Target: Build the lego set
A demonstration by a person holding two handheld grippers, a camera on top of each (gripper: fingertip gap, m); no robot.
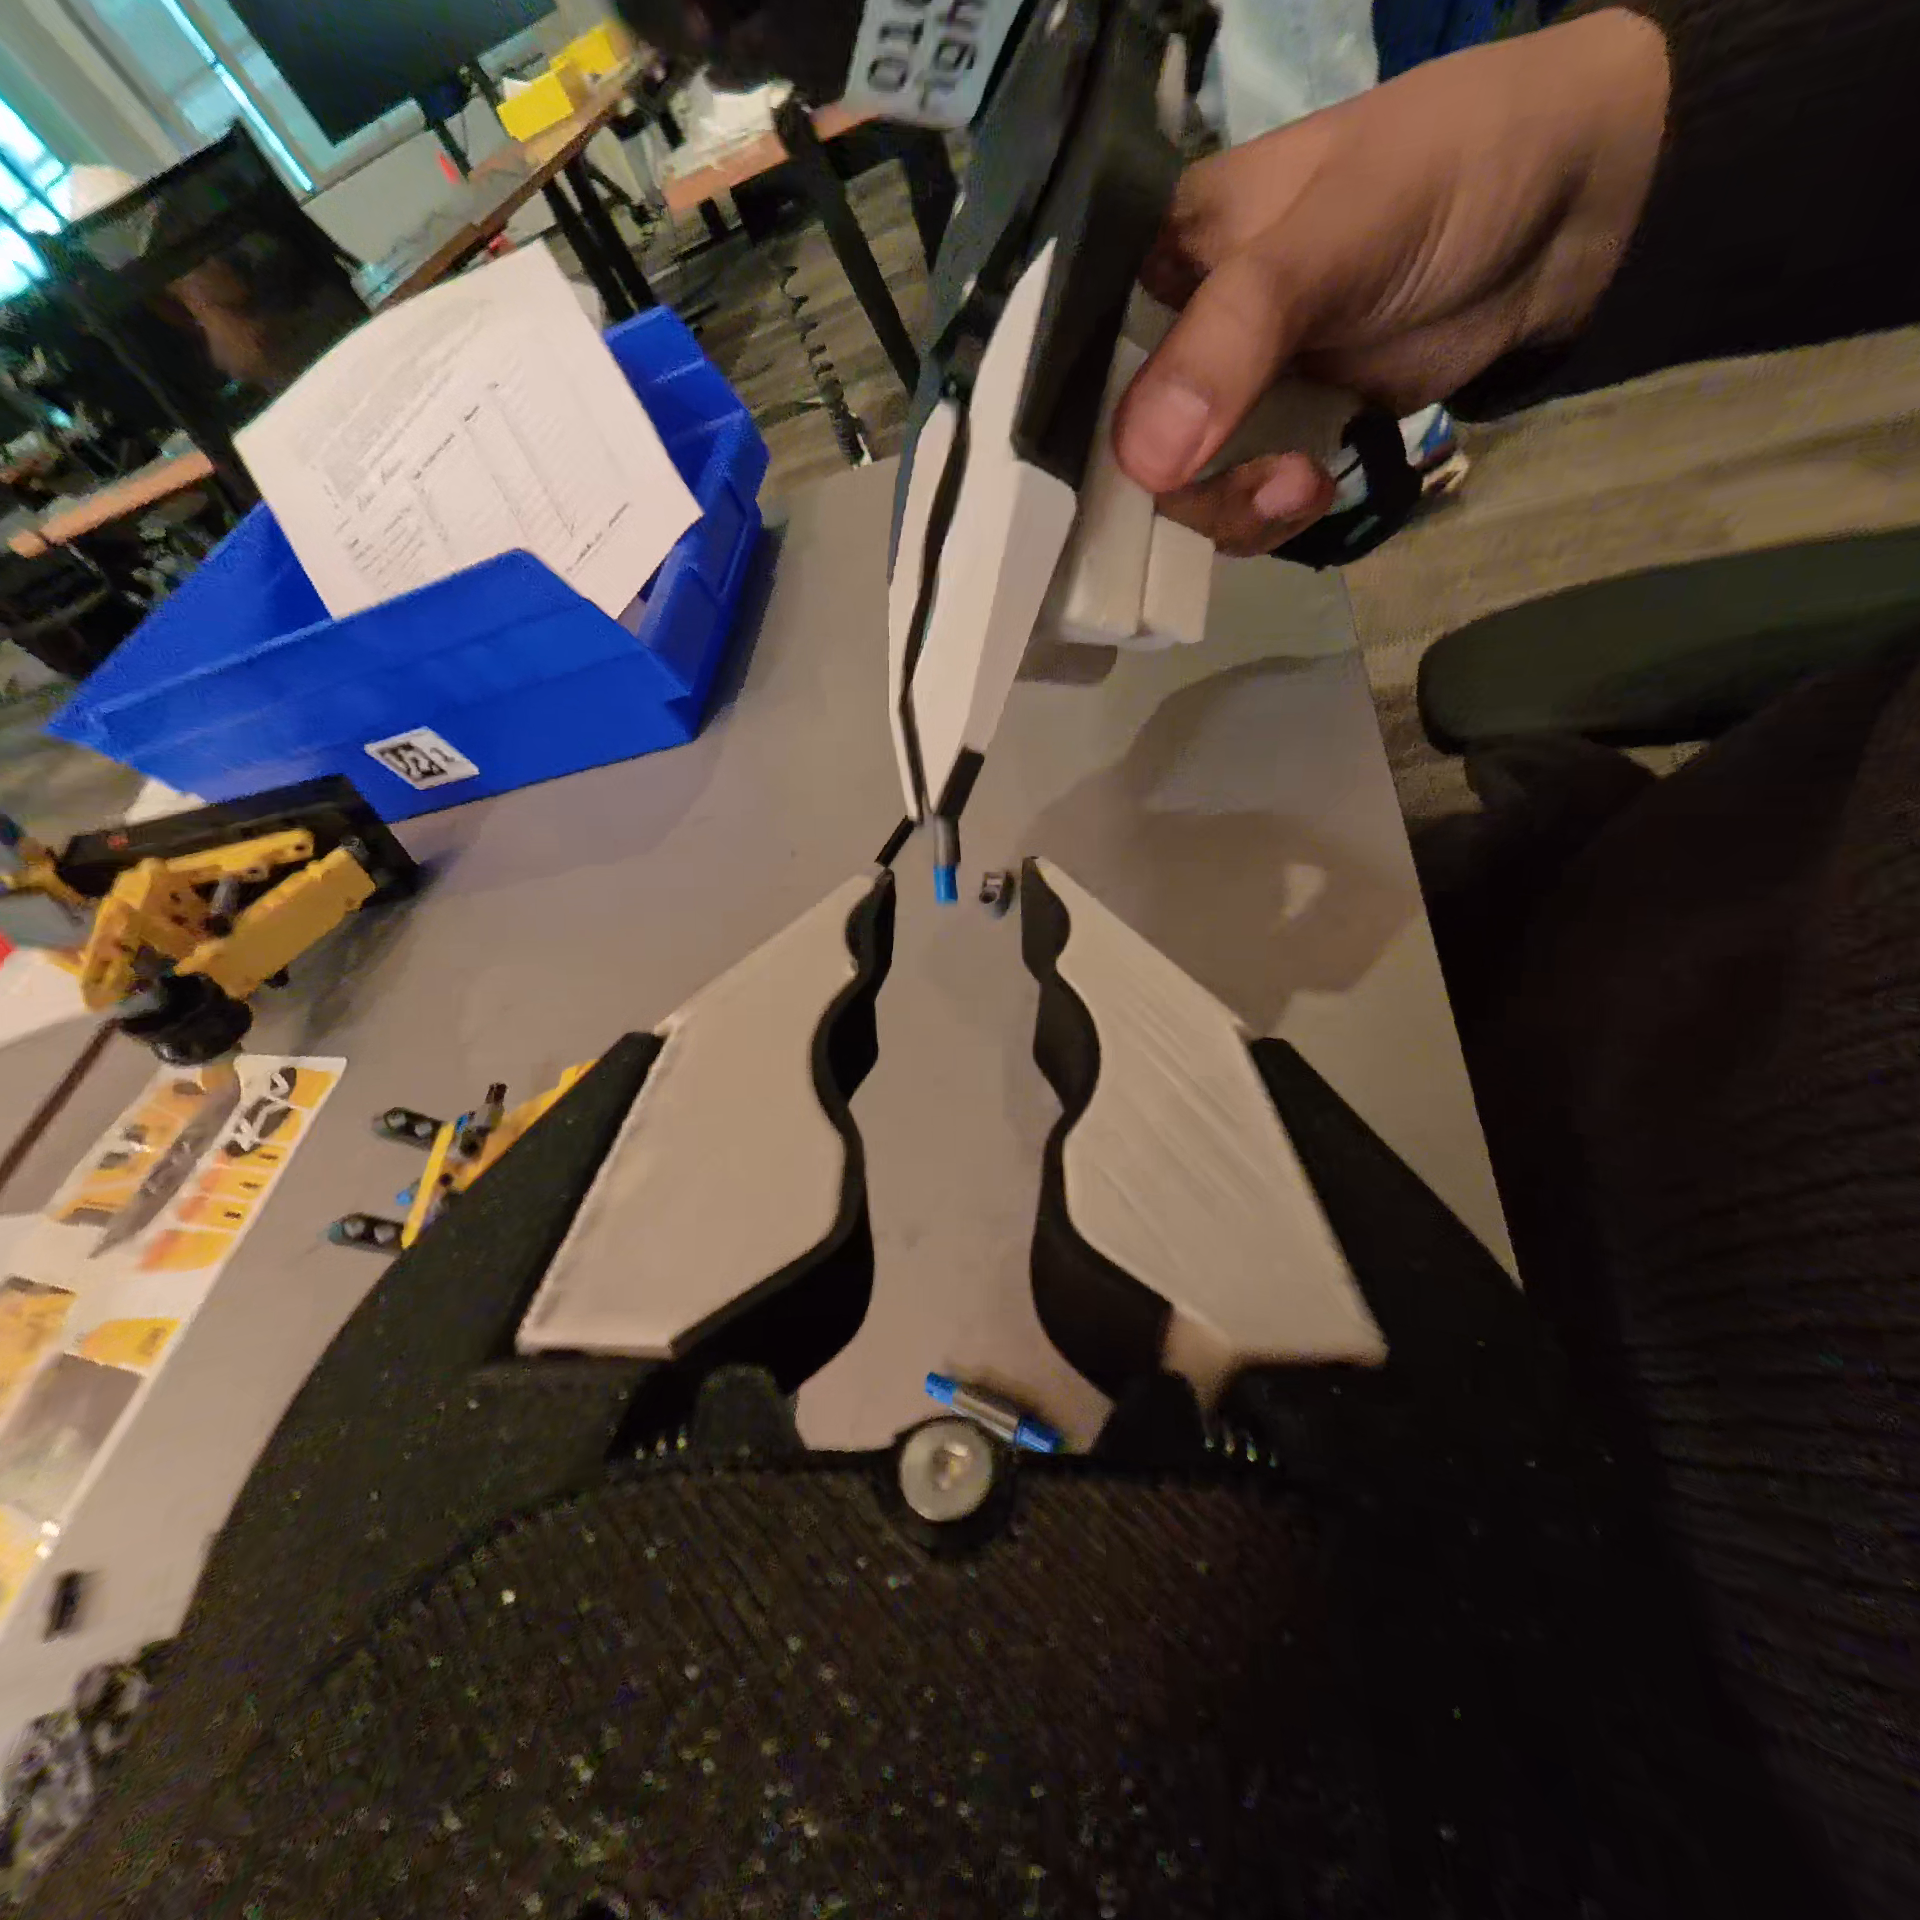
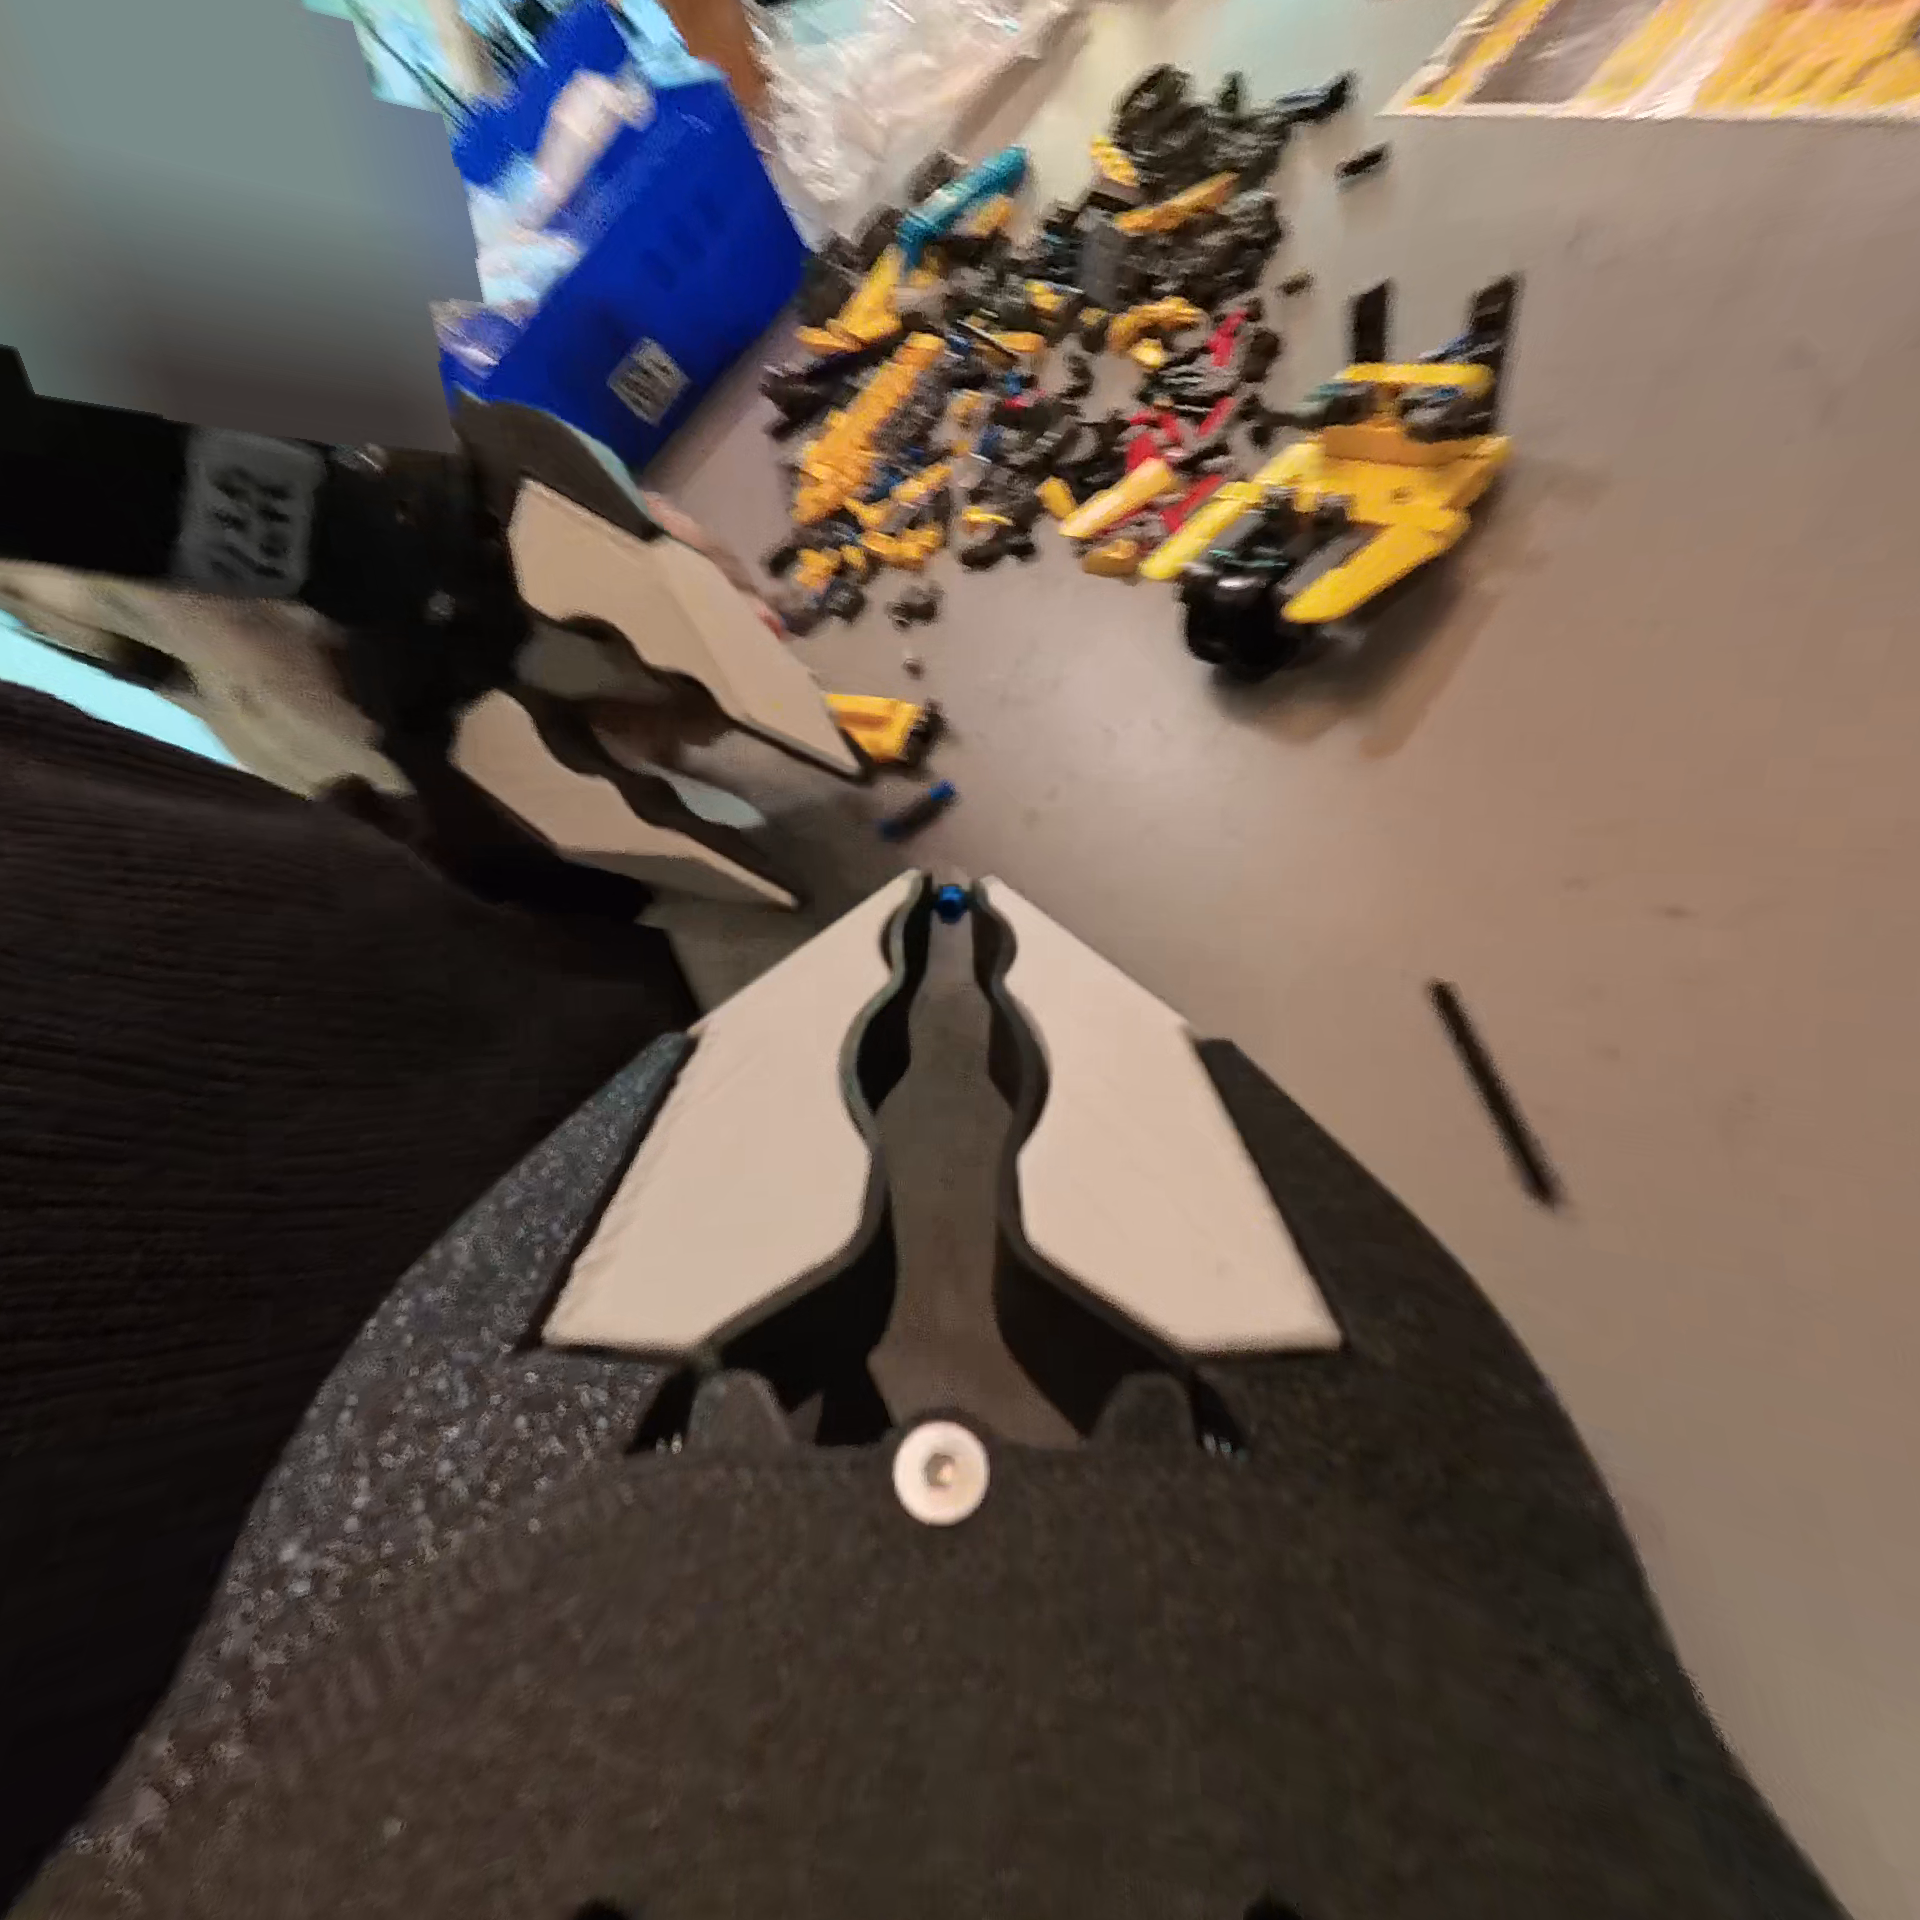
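My right gripper (image 2: 949,883) is shut on a small grey pin with a blue end (image 2: 951,902). In the left wrist view it (image 1: 930,821) comes down from above, held by a hand (image 1: 1403,260), and the pin (image 1: 943,862) hangs just above the grey table between my left fingertips. My left gripper (image 1: 956,878) is open and empty around that pin, and it also shows in the right wrist view (image 2: 826,831). A tiny black piece (image 1: 995,891) lies beside the right fingertip. A second blue-ended pin (image 1: 992,1413) lies on the table near my left gripper's base.
A blue bin (image 1: 416,675) holds a paper sheet (image 1: 468,436). A yellow model vehicle (image 1: 208,925) and an instruction booklet (image 1: 156,1195) lie at left. The right wrist view shows a pile of loose pieces (image 2: 1039,364), the vehicle (image 2: 1351,499) and a black axle (image 2: 1491,1091). The grippers are tip to tip, or close to it. From either gripper's tips it is about 15 cm to the vehicle (image 2: 1351,499).
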